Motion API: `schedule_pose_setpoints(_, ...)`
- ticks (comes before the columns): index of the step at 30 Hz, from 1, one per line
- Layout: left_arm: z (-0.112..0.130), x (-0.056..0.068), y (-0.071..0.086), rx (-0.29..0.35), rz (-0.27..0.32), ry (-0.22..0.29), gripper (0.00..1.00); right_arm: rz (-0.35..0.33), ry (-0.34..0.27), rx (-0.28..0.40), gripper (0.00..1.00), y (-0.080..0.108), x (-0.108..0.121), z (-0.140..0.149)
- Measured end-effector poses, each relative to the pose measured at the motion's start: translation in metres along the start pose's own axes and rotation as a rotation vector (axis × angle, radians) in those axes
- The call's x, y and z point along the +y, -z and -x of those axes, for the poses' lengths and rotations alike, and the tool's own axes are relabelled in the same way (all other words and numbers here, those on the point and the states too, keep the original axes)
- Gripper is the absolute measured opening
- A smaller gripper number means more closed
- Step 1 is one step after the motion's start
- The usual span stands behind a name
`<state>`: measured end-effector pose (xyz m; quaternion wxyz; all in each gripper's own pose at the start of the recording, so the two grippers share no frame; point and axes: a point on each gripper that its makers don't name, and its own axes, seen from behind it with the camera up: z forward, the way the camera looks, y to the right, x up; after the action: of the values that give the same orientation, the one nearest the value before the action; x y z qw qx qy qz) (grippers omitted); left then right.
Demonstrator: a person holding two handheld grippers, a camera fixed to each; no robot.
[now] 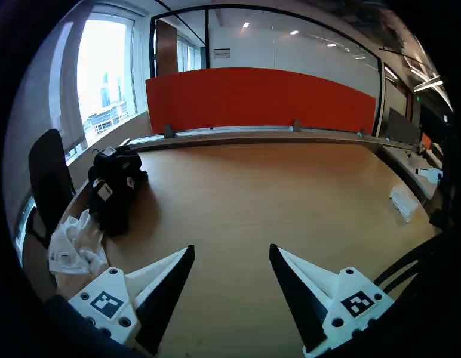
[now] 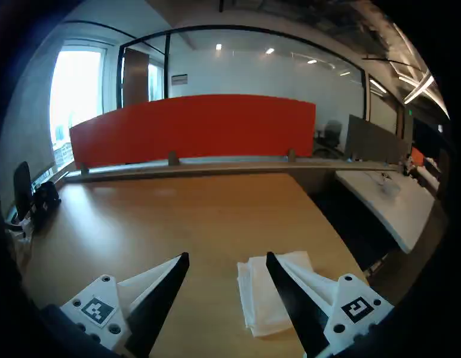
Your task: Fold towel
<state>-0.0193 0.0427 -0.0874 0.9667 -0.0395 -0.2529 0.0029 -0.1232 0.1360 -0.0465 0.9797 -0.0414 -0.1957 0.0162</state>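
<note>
**Folded towel below the open right gripper, far from the red divider**

In the right gripper view: right gripper (image 2: 227, 255) spread wide, clamped on nothing. Folded white towel (image 2: 260, 295) flat on the wooden desk (image 2: 171, 209), well apart from the red divider (image 2: 194, 128) and close to the desk edge farthest from it. Seen just past the gap between the two fingers, shifted toward the right-hand finger, which crosses the towel's right side in the picture. Impossible to tell whether that finger touches the cloth or hangs above it. Left-hand finger clear of the towel, over bare wood.

In the left gripper view: left gripper (image 1: 231, 247) likewise wide open, with nothing held and only bare desk (image 1: 248, 191) between its fingers. Same red divider (image 1: 260, 98) along the far edge. Pale folded stack (image 1: 403, 201) well apart from that divider, at the desk's right-hand edge and well to the side of this gripper. Black bag (image 1: 114, 188) nearer the divider's left end. Crumpled white cloth (image 1: 78, 241) just beside the bag, on its side away from the divider. Dark chair back (image 1: 48, 179) past the desk edge there.
</note>
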Motion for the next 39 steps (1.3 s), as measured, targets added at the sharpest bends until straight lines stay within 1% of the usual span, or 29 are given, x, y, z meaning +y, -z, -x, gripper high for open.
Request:
schedule_pose_setpoints(9, -0.009, -0.003, -0.003, 0.024, -0.002, 0.005, 0.92, 0.023, -0.030, 0.160, 1.00, 0.002, -0.004, -0.045)
schedule_pose_setpoints(12, -0.015, -0.005, -0.004, 0.043, -0.008, 0.004, 0.92, 0.004, -0.009, 0.215, 1.00, 0.004, -0.012, -0.058)
schedule_pose_setpoints(15, -0.024, -0.008, -0.005, 0.069, -0.012, 0.001, 0.92, 0.004, 0.021, 0.245, 1.00, 0.004, -0.016, -0.066)
schedule_pose_setpoints(18, -0.032, -0.011, -0.007, 0.092, -0.016, 0.001, 0.92, 0.000, 0.041, 0.248, 1.00, 0.003, -0.022, -0.069)
schedule_pose_setpoints(24, -0.055, -0.020, -0.009, 0.149, -0.034, 0.008, 0.92, -0.014, 0.058, 0.257, 1.00, 0.003, -0.031, -0.079)
schedule_pose_setpoints(33, -0.101, -0.034, -0.010, 0.265, -0.056, 0.041, 0.92, -0.033, 0.076, 0.271, 1.00, 0.003, -0.048, -0.095)
schedule_pose_setpoints(39, -0.129, -0.036, -0.010, 0.327, -0.051, 0.052, 0.92, -0.052, 0.082, 0.285, 1.00, 0.003, -0.067, -0.106)
